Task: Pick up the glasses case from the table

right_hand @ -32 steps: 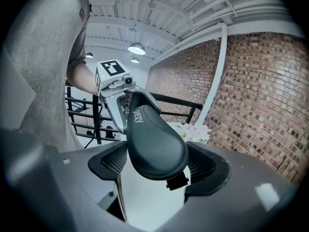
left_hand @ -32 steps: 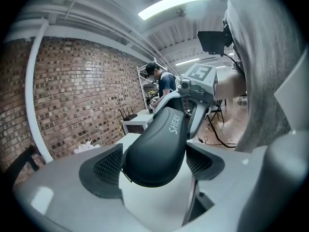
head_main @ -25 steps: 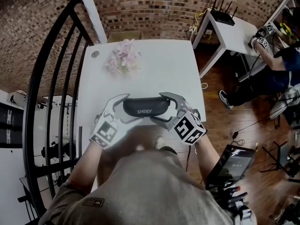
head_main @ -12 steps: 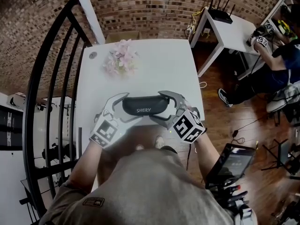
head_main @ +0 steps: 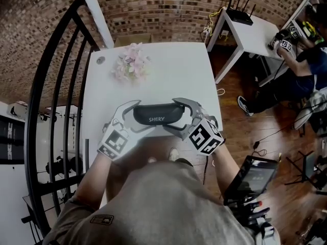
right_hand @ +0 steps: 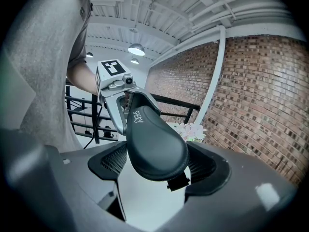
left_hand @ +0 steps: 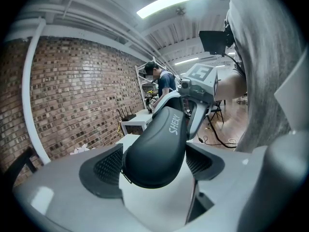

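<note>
Black against white: holding the glasses case (head_main: 157, 115) crosswise over the near half of the white table (head_main: 168, 70), just ahead of the person's grey shirt (head_main: 163, 203). Gripping its left end with the left gripper (head_main: 134, 117), with jaws spread wide and both dark ribbed pads (left_hand: 104, 166) against the rounded shell. Gripping its right end likewise with the right gripper (head_main: 179, 116), again wide apart, with a pad on either side of the shell and a small zip tab (right_hand: 178, 182) hanging below that end. Holding the case level between the two, with white lettering (head_main: 157, 120) facing up. Not showing clearly whether resting on the table top or just clear of it. Pointing the two grippers at each other, with marker cubes (head_main: 113, 144) nearest the body. Leaving pink flowers (head_main: 132, 65) well apart at the far left of the same table. Standing beside a black railing (head_main: 56, 86) on the left and facing a brick wall (head_main: 168, 9). Sharing the room with a second white table (head_main: 255, 34) at the far right, carrying a black router (head_main: 240, 15), and with another person (head_main: 299, 80) sitting next to it.
</note>
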The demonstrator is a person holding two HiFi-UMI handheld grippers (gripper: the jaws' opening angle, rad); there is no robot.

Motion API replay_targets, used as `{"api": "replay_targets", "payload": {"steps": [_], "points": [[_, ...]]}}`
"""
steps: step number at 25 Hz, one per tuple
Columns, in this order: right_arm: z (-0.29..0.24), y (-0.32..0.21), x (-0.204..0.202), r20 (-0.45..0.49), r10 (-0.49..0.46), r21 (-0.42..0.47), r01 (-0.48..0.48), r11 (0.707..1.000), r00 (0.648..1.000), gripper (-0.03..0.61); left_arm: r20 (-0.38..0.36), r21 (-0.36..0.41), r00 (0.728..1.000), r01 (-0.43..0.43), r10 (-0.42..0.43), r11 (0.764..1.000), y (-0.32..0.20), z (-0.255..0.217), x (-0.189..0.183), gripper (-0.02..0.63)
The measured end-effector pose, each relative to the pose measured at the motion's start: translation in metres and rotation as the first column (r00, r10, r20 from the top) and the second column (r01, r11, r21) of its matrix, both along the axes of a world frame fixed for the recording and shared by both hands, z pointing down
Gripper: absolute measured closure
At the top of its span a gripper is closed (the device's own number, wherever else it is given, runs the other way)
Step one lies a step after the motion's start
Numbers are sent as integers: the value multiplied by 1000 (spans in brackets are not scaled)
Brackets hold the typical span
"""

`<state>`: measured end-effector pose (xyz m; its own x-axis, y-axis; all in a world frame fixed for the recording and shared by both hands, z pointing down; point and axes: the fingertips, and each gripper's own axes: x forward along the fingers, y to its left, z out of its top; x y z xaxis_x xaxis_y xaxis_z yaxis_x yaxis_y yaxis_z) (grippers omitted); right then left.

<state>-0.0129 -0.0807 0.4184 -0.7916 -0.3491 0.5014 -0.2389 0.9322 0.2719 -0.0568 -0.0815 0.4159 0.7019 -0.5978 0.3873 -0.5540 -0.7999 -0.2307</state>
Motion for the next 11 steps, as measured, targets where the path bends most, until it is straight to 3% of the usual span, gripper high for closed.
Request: {"api": "replay_targets", "payload": {"steps": [11], "points": [[-2, -2, -2, -5, 5, 2, -5, 1000, 1000, 183, -5, 2, 1000, -2, 2, 1000, -2, -2, -2, 207]]}}
